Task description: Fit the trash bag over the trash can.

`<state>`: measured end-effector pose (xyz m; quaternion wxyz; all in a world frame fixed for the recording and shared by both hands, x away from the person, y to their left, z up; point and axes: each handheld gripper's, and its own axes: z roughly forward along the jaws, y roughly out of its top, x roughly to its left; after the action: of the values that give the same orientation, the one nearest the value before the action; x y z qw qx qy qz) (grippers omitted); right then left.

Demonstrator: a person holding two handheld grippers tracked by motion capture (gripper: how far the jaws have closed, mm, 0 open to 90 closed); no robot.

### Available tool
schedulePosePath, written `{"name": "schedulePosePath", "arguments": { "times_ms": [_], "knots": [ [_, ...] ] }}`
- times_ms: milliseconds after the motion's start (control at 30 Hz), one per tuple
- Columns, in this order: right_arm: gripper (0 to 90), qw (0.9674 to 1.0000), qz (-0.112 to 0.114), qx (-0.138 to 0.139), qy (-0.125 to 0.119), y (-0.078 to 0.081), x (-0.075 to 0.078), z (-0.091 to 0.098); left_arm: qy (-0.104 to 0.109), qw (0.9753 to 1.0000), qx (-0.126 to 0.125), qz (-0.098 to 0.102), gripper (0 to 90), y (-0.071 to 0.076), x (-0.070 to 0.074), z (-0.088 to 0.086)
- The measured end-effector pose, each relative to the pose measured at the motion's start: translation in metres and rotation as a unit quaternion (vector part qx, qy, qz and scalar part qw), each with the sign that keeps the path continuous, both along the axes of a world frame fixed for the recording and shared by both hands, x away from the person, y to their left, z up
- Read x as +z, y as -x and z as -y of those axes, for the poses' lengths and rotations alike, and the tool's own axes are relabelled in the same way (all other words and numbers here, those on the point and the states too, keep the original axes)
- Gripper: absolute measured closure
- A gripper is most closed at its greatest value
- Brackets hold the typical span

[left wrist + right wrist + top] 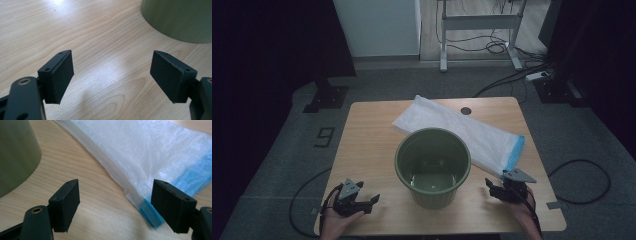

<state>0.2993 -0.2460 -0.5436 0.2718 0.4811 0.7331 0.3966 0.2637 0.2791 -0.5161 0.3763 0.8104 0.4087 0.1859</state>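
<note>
A dark green plastic bin (pixel 433 167) stands upright and empty in the middle of the wooden table (pixel 367 145). Behind it and to its right lies a flat white plastic bag (pixel 462 132) with a blue edge. My left gripper (pixel 371 202) is low at the table's front left, open, its jaws pointing toward the bin (pixel 180 20) with bare wood between them (pixel 112 56). At the front right my right gripper (pixel 491 186) is open too. Its jaws (pixel 116 183) hover just short of the bag's blue corner (pixel 150 213), with the bin's wall (pixel 15 155) to their left.
A round cable hole (pixel 466 110) sits in the table's far edge. On the floor behind are a white desk frame (pixel 477 25), a power strip with cables (pixel 539 76) and a black stand base (pixel 326 97). A cable loops at each side of the table (pixel 582 187).
</note>
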Motion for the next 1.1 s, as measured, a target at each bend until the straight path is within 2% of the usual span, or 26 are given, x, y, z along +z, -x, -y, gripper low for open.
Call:
{"name": "schedulePosePath", "arguments": {
  "times_ms": [33, 100, 200, 300, 433, 467, 533, 633, 667, 700, 733, 800, 867, 933, 1100],
  "knots": [
    [23.2, 1.0000, 0.000, 0.000, 0.000, 0.000, 0.000, 0.000, 0.000, 1.0000, 0.002, -0.001, 18.7, 0.000, -0.001, -0.001],
    [24.7, 0.9997, 0.003, -0.001, 0.026, -0.010, -0.001, -0.003, 0.001, 1.0000, 0.005, -0.006, 19.2, -0.001, -0.002, -0.003],
    [27.1, 0.9996, 0.000, -0.005, 0.029, -0.017, -0.001, -0.002, -0.001, 0.9999, 0.007, -0.011, 19.6, -0.001, -0.002, -0.005],
    [34.5, 0.9994, -0.007, -0.014, 0.030, -0.027, -0.002, 0.002, 0.002, 0.9998, 0.012, -0.013, 19.8, 0.000, -0.003, -0.007],
    [38.8, 0.9996, -0.021, -0.006, 0.018, -0.031, -0.005, 0.006, 0.007, 0.9998, 0.020, -0.005, 22.1, 0.002, -0.001, -0.009],
    [40.0, 0.9994, -0.032, -0.004, 0.017, -0.032, -0.006, 0.008, 0.012, 0.9997, 0.023, -0.003, 22.8, 0.002, -0.001, -0.009],
    [41.3, 0.9992, -0.036, -0.003, 0.014, -0.032, -0.007, 0.008, 0.013, 0.9996, 0.023, -0.004, 22.9, 0.002, -0.002, -0.009],
    [48.8, 0.9989, -0.042, -0.007, 0.017, -0.033, -0.009, 0.011, 0.012, 0.9997, 0.022, -0.008, 22.9, 0.003, -0.004, -0.009],
    [52.4, 0.9991, -0.040, -0.012, 0.013, -0.033, -0.009, 0.012, 0.029, 0.9993, 0.016, -0.016, 22.3, 0.002, -0.002, -0.010],
    [52.4, 0.9991, -0.040, -0.012, 0.013, -0.033, -0.009, 0.012, 0.029, 0.9993, 0.016, -0.016, 22.0, 0.002, -0.002, -0.010],
    [53.2, 0.9991, -0.040, -0.011, 0.013, -0.033, -0.009, 0.012, 0.049, 0.9986, 0.013, -0.017, 22.0, 0.002, 0.000, -0.011],
    [59.1, 0.9985, -0.049, -0.010, 0.024, -0.033, -0.010, 0.013, 0.076, 0.9970, 0.012, -0.014, 22.8, 0.003, 0.004, -0.014],
    [60.8, 0.9984, -0.050, -0.010, 0.024, -0.033, -0.010, 0.013, 0.076, 0.9970, 0.011, -0.012, 22.8, 0.004, 0.005, -0.014],
    [70.2, 0.9984, -0.052, -0.010, 0.018, -0.031, -0.010, 0.017, 0.077, 0.9968, 0.013, -0.014, 22.8, 0.004, 0.006, -0.014],
    [83.8, 0.9981, -0.043, -0.019, 0.040, -0.025, -0.009, 0.025, 0.077, 0.9967, 0.020, -0.018, 22.9, 0.005, 0.006, -0.016]
  ]
}}
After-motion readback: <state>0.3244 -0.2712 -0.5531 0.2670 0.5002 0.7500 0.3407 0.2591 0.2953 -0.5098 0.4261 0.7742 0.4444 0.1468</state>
